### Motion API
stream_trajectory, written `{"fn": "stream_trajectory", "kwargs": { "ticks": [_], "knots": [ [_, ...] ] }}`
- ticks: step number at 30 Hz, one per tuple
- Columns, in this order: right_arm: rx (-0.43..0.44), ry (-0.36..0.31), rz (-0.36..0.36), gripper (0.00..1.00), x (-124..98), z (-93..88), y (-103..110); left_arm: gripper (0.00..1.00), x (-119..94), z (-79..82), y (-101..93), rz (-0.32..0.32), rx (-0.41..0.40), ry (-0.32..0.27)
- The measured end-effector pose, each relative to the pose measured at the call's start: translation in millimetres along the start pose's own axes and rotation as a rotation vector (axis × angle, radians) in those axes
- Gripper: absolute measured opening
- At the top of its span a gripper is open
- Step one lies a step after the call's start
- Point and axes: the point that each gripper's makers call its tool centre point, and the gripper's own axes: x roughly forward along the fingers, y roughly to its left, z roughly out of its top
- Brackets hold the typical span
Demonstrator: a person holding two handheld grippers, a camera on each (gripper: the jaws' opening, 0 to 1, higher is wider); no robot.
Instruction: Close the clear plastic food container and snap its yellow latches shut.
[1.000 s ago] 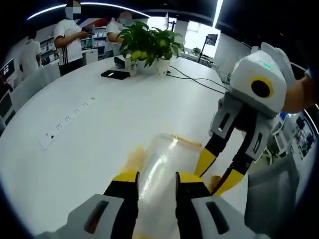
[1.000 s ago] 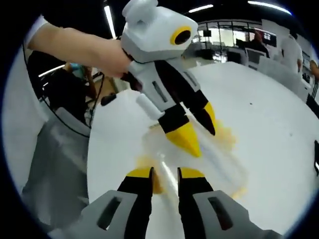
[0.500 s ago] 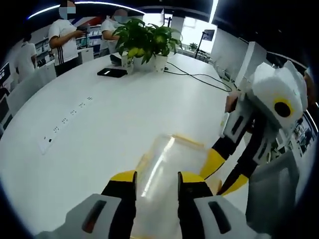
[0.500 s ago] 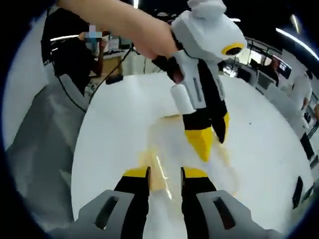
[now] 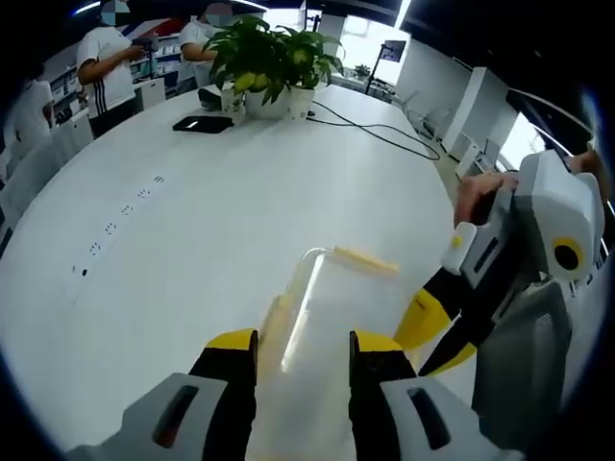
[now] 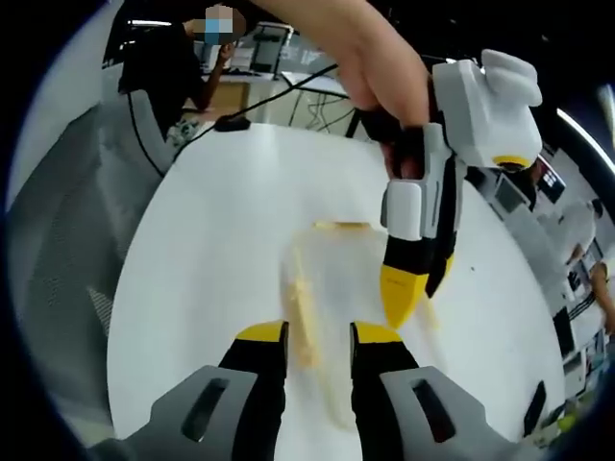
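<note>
While your left gripper [image 5: 300,348] hangs low over the white bench [image 5: 173,230], its two yellow-tipped jaws stand apart with a clear gap between them and nothing caught there. Just ahead of those jaws, reaching back into the gap as the left gripper view shows it, lies the clear plastic food container [image 5: 332,307] on the bench; whether the tips touch it you cannot tell. A yellow latch [image 5: 363,259] runs along the container's far edge, and another yellow latch [image 5: 274,322] sits on its side nearest the left jaw. Your right gripper [image 5: 437,331] comes in from the right of that view, tips down at the container's right side, held by your hand [image 5: 480,197].

In the right gripper view, your right gripper [image 6: 319,338] also stands with its jaws parted and nothing between them, the container [image 6: 336,288] lying just beyond the tips. A yellow latch [image 6: 306,317] lies close ahead of its left jaw, and one more [image 6: 341,226] at the far end. The other gripper [image 6: 413,288] points down onto the container's right part, gripped by your hand [image 6: 375,67].

Far ahead of the left gripper stand potted plants [image 5: 269,58], a dark flat device [image 5: 202,124] and a black cable [image 5: 370,130] on the bench, with people [image 5: 101,67] standing beyond it.
</note>
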Motion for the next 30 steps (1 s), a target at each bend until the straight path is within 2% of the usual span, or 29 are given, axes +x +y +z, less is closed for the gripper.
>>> {"fn": "stream_trajectory", "kwargs": {
  "ticks": [9,30],
  "knots": [
    [-0.052,0.011,-0.042,0.22,3,-1.2,-2,0.32,2,0.9,2.3,-0.021,0.003,0.03],
    [-0.204,0.044,-0.12,0.25,8,-3.4,0,0.32,11,2.7,-1.3,-0.111,-0.037,0.106]
  ]
}}
